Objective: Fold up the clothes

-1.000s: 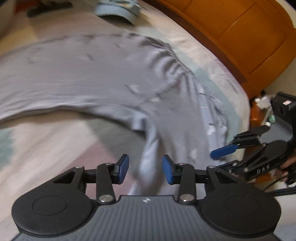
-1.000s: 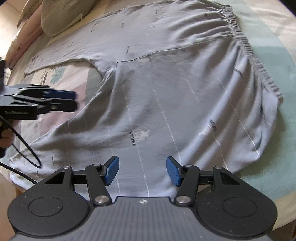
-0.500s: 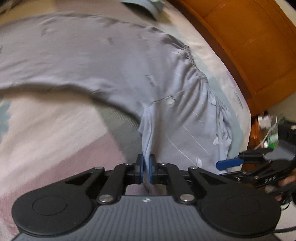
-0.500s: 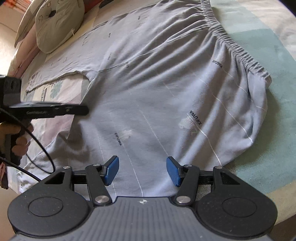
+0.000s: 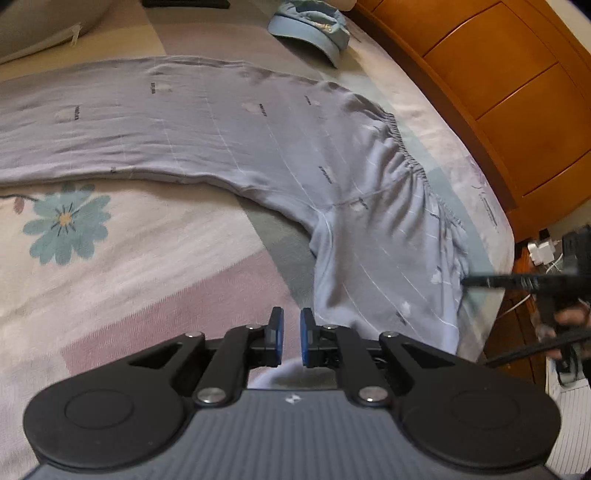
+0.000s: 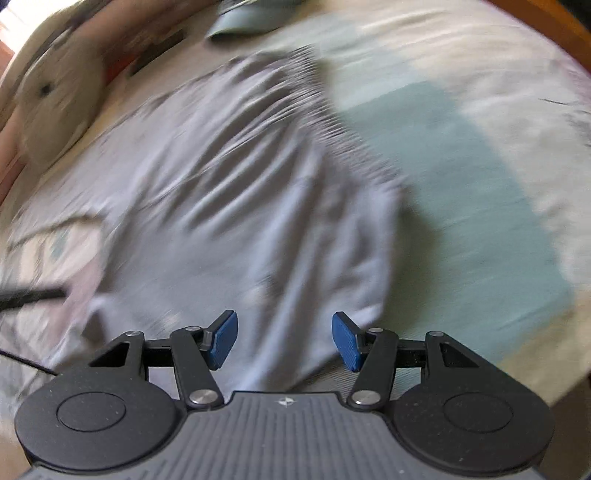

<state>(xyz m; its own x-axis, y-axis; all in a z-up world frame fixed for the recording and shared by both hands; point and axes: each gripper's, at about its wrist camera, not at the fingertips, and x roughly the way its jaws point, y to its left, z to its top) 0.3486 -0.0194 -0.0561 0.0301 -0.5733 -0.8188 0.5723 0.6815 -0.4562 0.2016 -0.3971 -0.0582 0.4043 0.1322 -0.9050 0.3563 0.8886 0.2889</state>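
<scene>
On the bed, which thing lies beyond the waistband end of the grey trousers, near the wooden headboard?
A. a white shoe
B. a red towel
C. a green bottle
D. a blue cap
D: a blue cap lies on the bedsheet past the trousers, close to the wooden headboard.

Trousers [image 5: 258, 140]: thin grey-lilac cloth, soft, matt, creased ahead of the hand-held gripper [image 5: 291, 338].
Bedspread [image 5: 147, 266]: printed cloth, matt.
Headboard [image 5: 498, 74]: varnished wood, smooth (slight sheen), far right.
Pads [image 5: 306, 341]: blue ribbed plastic on matt black arms.
</scene>
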